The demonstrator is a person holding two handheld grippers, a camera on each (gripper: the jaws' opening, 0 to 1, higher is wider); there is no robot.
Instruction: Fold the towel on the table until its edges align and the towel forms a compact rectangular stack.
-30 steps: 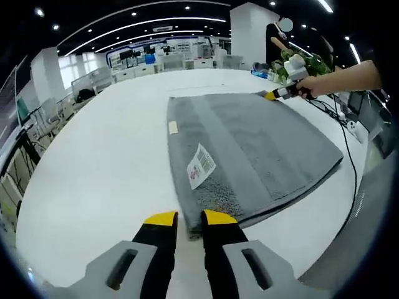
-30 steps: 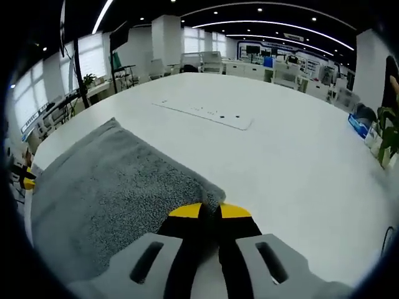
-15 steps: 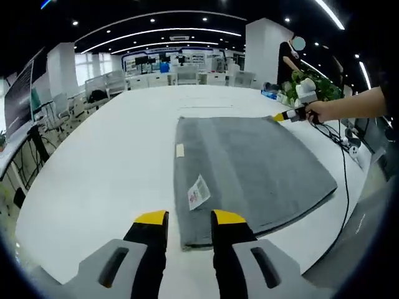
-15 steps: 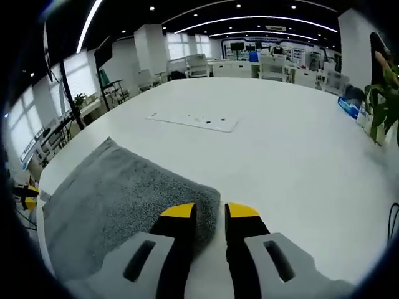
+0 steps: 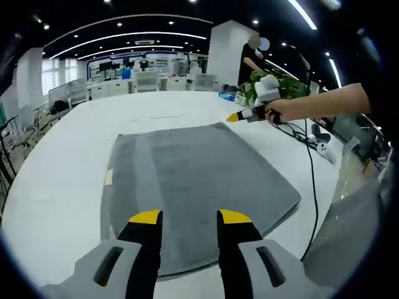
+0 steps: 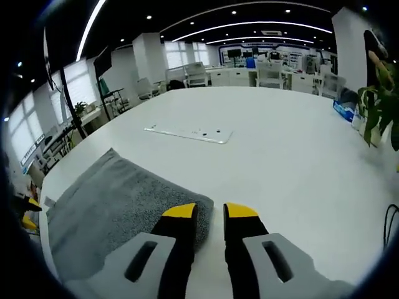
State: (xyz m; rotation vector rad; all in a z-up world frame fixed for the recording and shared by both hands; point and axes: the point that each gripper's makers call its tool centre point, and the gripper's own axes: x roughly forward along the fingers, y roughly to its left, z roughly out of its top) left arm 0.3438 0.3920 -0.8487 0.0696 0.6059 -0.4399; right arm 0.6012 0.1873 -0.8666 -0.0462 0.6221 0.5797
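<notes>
Both claws parted, empty | left claw [image 5: 186,217] | right claw [image 6: 202,210] | over towel [image 5: 193,168]

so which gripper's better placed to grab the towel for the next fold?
Left, probably. The left gripper is open directly over the towel's near edge. The right gripper, also open, sits beside the far corner, mostly over bare table.

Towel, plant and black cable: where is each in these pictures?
towel [image 5: 199,180]: left gripper view, on the middle of its grey top.
plant [image 6: 374,109]: right gripper view, on its green leaves at the right edge.
cable [image 5: 310,205]: left gripper view, on its run over the table's edge.
</notes>
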